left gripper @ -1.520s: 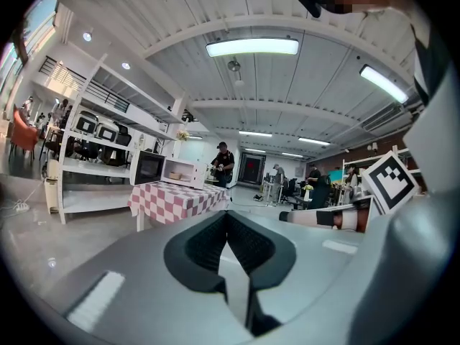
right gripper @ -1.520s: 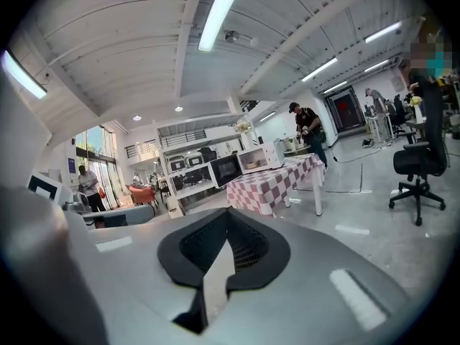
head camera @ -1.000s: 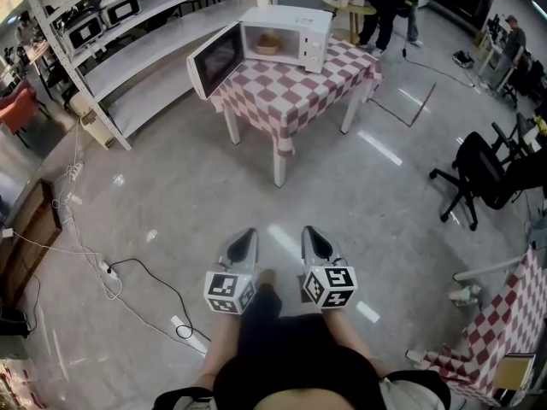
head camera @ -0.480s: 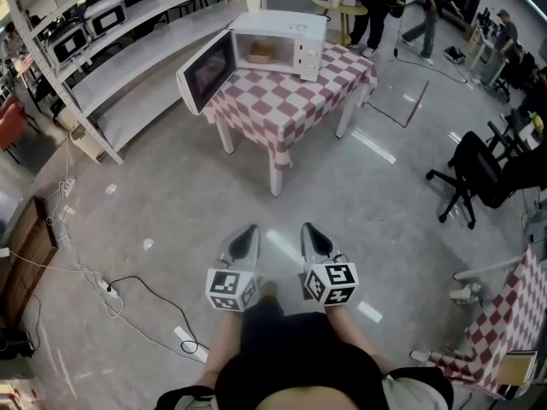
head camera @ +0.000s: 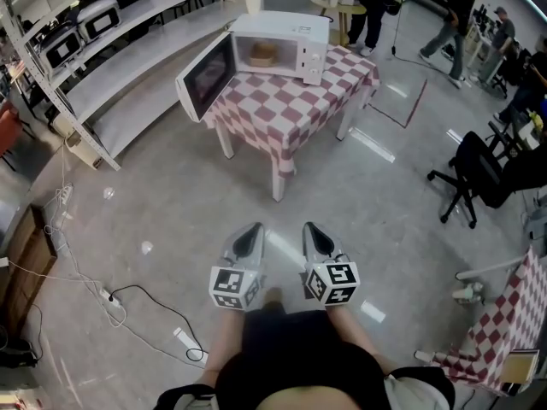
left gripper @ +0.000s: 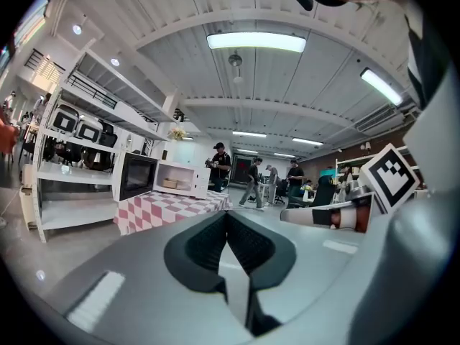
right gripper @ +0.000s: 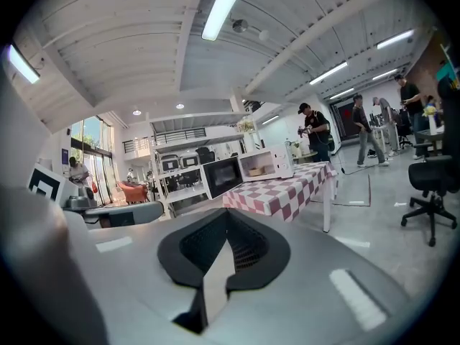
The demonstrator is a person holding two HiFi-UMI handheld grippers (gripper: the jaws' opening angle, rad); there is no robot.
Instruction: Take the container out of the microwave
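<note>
Head view: two grippers, left gripper [head camera: 248,239] and right gripper [head camera: 314,237], side by side over the floor, both pointing at the worktop [head camera: 282,114]. One microwave [head camera: 295,37] on it, its door [head camera: 205,75] swung wide. One container [head camera: 261,52] inside, low, tan, on the oven floor; well apart from both grippers. One office chair [head camera: 479,173] at right. Against a second ago, worktop and floor cable sit lower in frame; the grippers keep their pose.

Left gripper view: jaws closed, pads meeting, nothing between. Container [left gripper: 171,183] a small tan shape in the lit cavity.

Right gripper view: jaws closed, empty. Container [right gripper: 255,172] again small, tan; details too small to tell.
</note>
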